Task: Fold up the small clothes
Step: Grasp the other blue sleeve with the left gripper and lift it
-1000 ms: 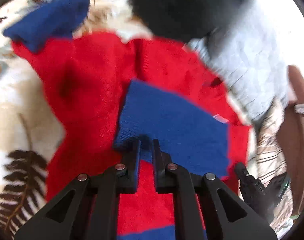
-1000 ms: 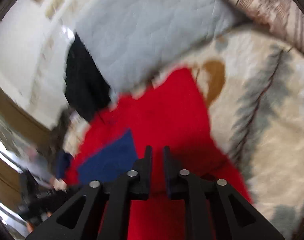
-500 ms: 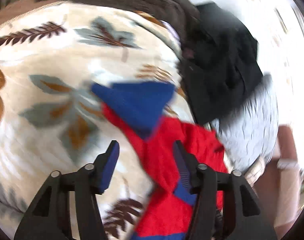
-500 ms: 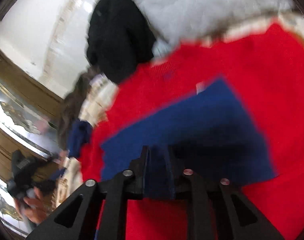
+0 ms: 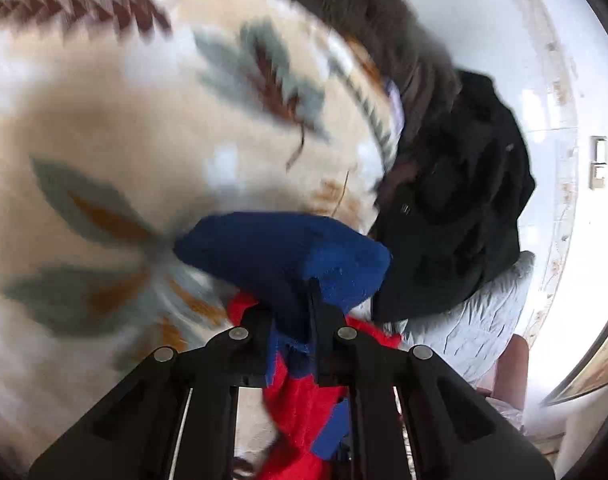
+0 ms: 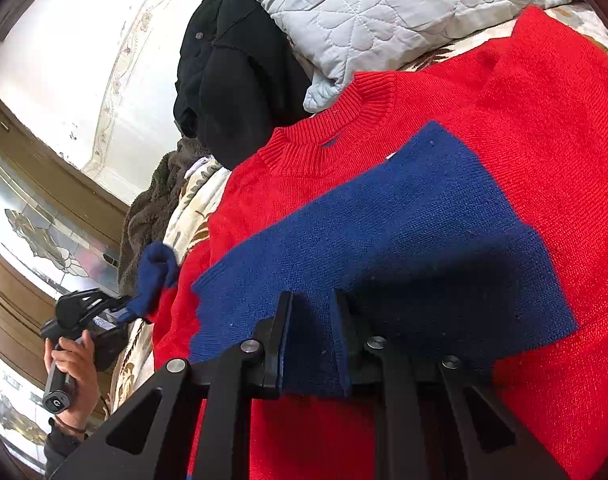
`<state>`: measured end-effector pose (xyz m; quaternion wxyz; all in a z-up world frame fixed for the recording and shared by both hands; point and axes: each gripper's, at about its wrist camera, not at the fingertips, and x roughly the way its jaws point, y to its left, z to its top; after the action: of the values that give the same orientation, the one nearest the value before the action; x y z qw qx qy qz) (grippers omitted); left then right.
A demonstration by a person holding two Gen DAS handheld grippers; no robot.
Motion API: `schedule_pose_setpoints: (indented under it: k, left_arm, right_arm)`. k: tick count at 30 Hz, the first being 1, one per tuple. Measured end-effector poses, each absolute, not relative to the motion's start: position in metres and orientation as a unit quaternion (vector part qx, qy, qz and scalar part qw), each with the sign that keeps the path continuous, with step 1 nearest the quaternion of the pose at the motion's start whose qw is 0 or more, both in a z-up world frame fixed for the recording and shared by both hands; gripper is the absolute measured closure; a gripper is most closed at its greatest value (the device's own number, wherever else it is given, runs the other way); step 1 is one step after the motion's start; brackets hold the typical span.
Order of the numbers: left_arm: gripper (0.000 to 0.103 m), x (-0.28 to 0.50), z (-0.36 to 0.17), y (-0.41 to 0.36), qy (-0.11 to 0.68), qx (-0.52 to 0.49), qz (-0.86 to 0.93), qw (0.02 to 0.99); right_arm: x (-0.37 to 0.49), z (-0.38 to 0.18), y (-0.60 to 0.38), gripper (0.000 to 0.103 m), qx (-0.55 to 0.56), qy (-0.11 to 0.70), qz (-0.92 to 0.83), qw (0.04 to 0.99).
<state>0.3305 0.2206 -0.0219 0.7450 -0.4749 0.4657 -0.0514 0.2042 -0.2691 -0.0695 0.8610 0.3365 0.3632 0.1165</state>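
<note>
A red knit sweater [image 6: 524, 92] with blue sleeve ends lies on a leaf-patterned blanket [image 5: 104, 128]. One blue sleeve [image 6: 404, 236] is folded across its chest. My right gripper [image 6: 310, 308] is shut on the edge of that sleeve. My left gripper [image 5: 292, 312] is shut on the other blue sleeve cuff [image 5: 288, 252] and holds it lifted, with red knit hanging below. In the right wrist view, the left gripper [image 6: 122, 310] shows at the far left holding that cuff [image 6: 154, 272].
A black garment [image 6: 232, 68] and a quilted grey pillow [image 6: 384, 4] lie by the collar. The black garment [image 5: 456, 216] and pillow [image 5: 476, 328] also show in the left wrist view. A brown fleece [image 6: 152, 208] is bunched at the blanket's edge.
My left gripper opened, moved to the far sleeve, closed on its blue cuff and lifted it. My right gripper moved over the folded sleeve and closed on its edge.
</note>
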Motion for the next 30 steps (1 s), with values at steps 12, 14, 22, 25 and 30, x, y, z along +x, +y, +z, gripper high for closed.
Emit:
schedule_pose_setpoints:
  k: [12, 14, 22, 25, 30]
  left_arm:
    - [0.094, 0.28, -0.004, 0.35, 0.423, -0.505, 0.0, 0.753]
    - [0.094, 0.278, 0.001, 0.348, 0.435, -0.475, -0.004, 0.765]
    - [0.045, 0.315, 0.022, 0.252, 0.486, -0.395, -0.08, 0.775]
    - [0.043, 0.349, 0.014, 0.213, 0.54, -0.33, -0.058, 0.772]
    - [0.043, 0.393, -0.012, 0.171, 0.618, -0.182, 0.043, 0.764]
  right_arm:
    - [0.204, -0.069, -0.268, 0.083, 0.332, 0.364, 0.112, 0.863]
    - [0.204, -0.069, -0.267, 0.083, 0.331, 0.364, 0.111, 0.863]
    - [0.204, -0.069, -0.268, 0.083, 0.335, 0.362, 0.113, 0.862]
    - [0.203, -0.07, -0.27, 0.083, 0.34, 0.36, 0.116, 0.861]
    - [0.203, -0.073, -0.274, 0.083, 0.355, 0.354, 0.124, 0.856]
